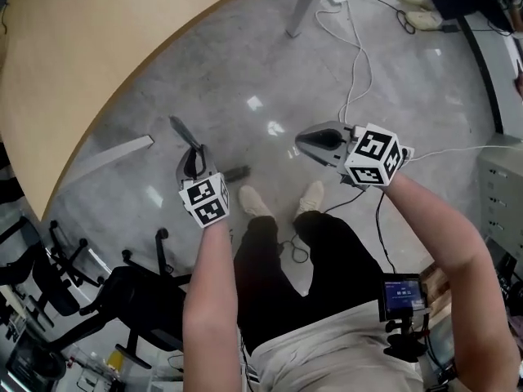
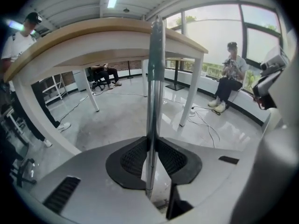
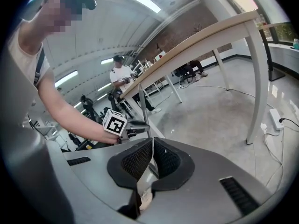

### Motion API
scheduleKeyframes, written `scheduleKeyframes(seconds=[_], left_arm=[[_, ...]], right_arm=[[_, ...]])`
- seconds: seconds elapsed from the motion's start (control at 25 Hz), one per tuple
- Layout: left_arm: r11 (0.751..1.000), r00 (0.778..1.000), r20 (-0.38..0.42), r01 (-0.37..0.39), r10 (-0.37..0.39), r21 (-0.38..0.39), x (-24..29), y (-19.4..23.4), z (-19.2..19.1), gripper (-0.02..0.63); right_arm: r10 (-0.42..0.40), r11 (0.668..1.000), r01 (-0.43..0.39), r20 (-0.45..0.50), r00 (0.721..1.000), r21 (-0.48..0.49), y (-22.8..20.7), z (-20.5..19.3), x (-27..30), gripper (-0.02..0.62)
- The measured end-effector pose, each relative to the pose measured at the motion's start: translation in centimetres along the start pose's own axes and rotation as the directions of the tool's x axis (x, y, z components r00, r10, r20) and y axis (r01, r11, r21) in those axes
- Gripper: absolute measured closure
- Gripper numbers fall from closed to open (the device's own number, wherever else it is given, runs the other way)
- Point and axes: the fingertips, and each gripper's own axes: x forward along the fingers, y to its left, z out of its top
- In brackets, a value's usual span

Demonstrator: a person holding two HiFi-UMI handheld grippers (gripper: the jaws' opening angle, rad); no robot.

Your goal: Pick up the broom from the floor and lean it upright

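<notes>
The broom shows as a thin silver handle (image 2: 154, 78) that stands upright between the pads of my left gripper (image 2: 150, 146), which is shut on it. From above, the handle (image 1: 181, 131) sticks out past my left gripper (image 1: 194, 155) as a dark foreshortened rod. A short dark piece (image 1: 237, 172) lies just right of that gripper, and I cannot tell what it is. The broom's head is hidden. My right gripper (image 1: 302, 140) hangs to the right, apart from the broom. Its pads meet at the tips with nothing between them (image 3: 151, 141). It looks toward the handle (image 3: 141, 104) and the left gripper's cube (image 3: 114, 122).
A large tan table (image 1: 98, 47) spreads over the upper left, with a white leg (image 1: 306, 6) beyond it. White cables (image 1: 355, 72) trail over the grey floor. A black office chair (image 1: 122, 292) stands at the lower left. The person's shoes (image 1: 253, 202) are under the grippers. Other people stand and sit farther off.
</notes>
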Motion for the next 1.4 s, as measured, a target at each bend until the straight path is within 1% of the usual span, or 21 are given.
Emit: scheduleKeyframes(seconds=[0.28, 0.48, 0.76, 0.92, 1.2, 1.4], left_arm=[[0.992, 0.999, 0.011, -0.045, 0.047, -0.118, 0.7, 1.8, 1.1, 0.534], [0.984, 0.996, 0.025, -0.079, 0.084, -0.157, 0.9, 3.3, 2.1, 0.534], [0.977, 0.992, 0.054, -0.101, 0.113, -0.190, 1.2, 5.1, 3.6, 0.534], [0.974, 0.990, 0.082, -0.096, 0.114, -0.203, 1.4, 5.6, 5.0, 0.534], [0.976, 0.989, 0.093, -0.093, 0.113, -0.199, 2.6, 5.8, 6.0, 0.532], [0.976, 0.989, 0.099, -0.088, 0.109, -0.197, 2.6, 5.8, 6.2, 0.533]], right_arm=[[0.019, 1.000, -0.019, -0.001, 1.000, -0.004, -0.1, 1.0, 0.9, 0.575], [0.028, 1.000, -0.028, -0.003, 1.000, -0.004, -0.1, 1.7, 1.5, 0.575], [0.029, 1.000, -0.029, -0.022, 0.999, 0.001, -0.1, 1.7, 1.9, 0.575], [0.022, 1.000, -0.022, -0.033, 0.999, 0.002, -0.5, 1.8, 1.9, 0.575], [0.022, 1.000, -0.021, -0.037, 0.999, 0.012, -1.0, 1.8, 2.3, 0.575], [0.022, 1.000, -0.021, -0.051, 0.998, 0.016, -1.1, 1.4, 2.3, 0.575]])
